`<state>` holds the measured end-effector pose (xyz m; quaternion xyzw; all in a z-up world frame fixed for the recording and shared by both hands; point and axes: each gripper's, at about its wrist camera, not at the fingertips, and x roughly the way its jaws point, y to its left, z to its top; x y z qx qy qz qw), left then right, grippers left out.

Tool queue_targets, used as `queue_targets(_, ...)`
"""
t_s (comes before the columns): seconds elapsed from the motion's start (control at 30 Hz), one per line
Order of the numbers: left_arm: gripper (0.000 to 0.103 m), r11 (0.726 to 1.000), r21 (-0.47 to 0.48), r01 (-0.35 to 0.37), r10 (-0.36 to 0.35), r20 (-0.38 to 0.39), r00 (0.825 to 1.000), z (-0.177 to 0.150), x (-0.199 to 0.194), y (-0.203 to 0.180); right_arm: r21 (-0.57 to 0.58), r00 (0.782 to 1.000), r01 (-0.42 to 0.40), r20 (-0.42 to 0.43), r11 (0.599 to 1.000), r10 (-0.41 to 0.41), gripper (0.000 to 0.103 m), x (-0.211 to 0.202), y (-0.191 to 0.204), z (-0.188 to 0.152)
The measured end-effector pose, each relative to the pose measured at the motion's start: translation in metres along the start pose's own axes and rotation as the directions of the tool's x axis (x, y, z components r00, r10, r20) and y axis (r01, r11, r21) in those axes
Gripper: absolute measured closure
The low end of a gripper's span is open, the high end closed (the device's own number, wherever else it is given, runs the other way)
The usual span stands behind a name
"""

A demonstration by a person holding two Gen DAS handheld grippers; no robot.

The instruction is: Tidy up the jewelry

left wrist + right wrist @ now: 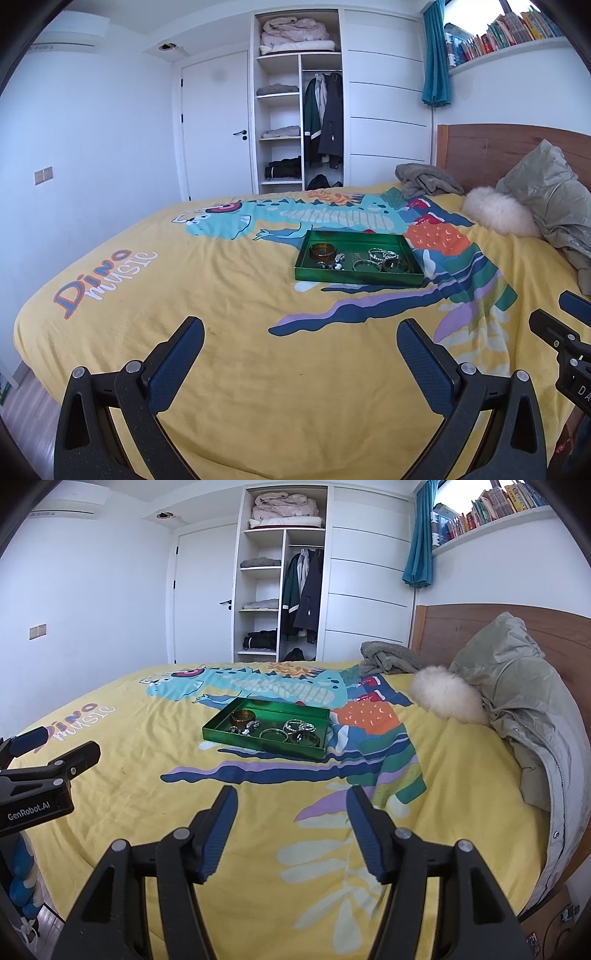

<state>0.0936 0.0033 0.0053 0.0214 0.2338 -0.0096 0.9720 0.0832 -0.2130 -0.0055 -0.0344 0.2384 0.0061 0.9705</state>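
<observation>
A green tray (358, 279) lies on the yellow dinosaur bedspread, also in the right wrist view (258, 745). It holds an amber bangle (323, 251), silver bracelets (382, 254), a clear bangle (366, 266) and small dark pieces (330, 264). The same amber bangle (243, 715) and silver bracelets (299, 725) show in the right wrist view. My left gripper (301, 326) is open and empty, hovering above the bed short of the tray. My right gripper (291, 794) is open and empty, also short of the tray.
A grey coat (524, 701) with a white fur trim (447, 696) lies at the headboard on the right. A crumpled grey cloth (426, 179) lies behind the tray. An open wardrobe (299, 96) stands beyond the bed. The bed's edge drops off at left.
</observation>
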Motion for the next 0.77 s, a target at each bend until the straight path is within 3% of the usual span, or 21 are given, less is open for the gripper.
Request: queue_targets(0.77,0.001,1.0,-0.005,-0.007,0.007,-0.013,1.0,-0.004,0.006,0.005,0.013,1.0,0.009,-0.018,1.0,-0.008,0.043,0.013,-0.004,-0.003)
